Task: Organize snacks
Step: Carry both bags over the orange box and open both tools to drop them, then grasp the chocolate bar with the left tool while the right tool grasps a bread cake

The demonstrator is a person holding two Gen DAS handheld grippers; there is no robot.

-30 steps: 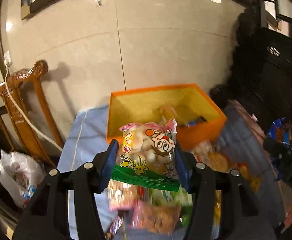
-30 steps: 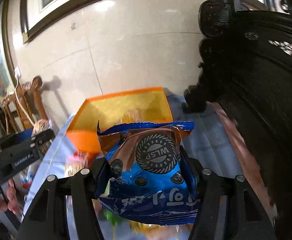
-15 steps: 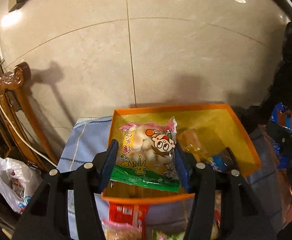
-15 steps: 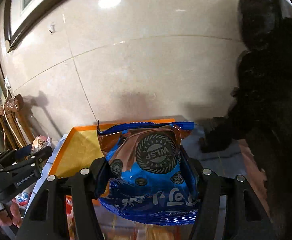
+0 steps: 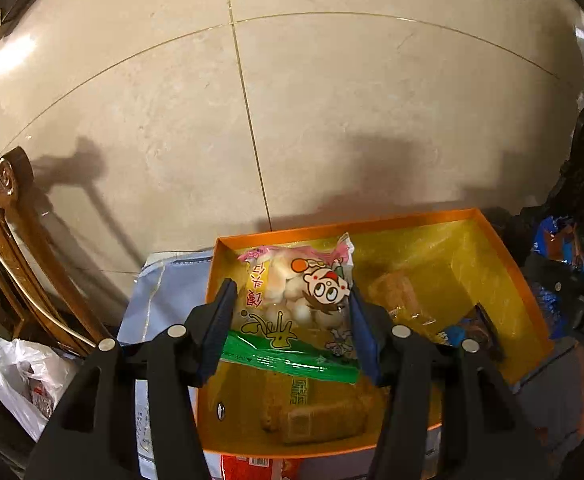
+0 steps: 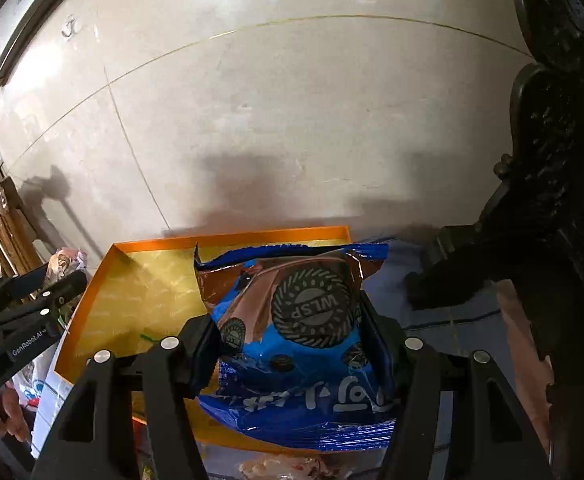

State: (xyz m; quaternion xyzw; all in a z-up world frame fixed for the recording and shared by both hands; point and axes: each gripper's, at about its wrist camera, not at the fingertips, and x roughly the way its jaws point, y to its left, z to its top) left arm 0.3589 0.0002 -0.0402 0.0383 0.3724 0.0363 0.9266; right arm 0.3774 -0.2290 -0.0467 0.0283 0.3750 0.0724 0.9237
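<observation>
My left gripper (image 5: pixel 292 324) is shut on a clear snack bag with a cartoon face and a green strip (image 5: pixel 295 304), held above the left part of the orange box (image 5: pixel 507 264). Several wrapped snacks (image 5: pixel 315 412) lie on the box's yellow floor. My right gripper (image 6: pixel 290 344) is shut on a blue and brown cookie bag (image 6: pixel 303 336), held over the right half of the same orange box (image 6: pixel 92 292). The left gripper (image 6: pixel 20 320) also shows at the left edge of the right wrist view, and the blue bag (image 5: pixel 555 240) shows at the right edge of the left wrist view.
The box stands on a light blue cloth (image 5: pixel 164 296) against a beige tiled wall (image 5: pixel 331 100). A carved wooden chair (image 5: pixel 8 216) and a white plastic bag (image 5: pixel 24 376) are at the left. Dark carved furniture (image 6: pixel 551 200) rises at the right. More snacks (image 5: pixel 252 468) lie in front of the box.
Both grippers have carried their bags forward and a little down, from above the snack pile to over the orange box. The box now looks closer and larger. Neither grip has changed.
</observation>
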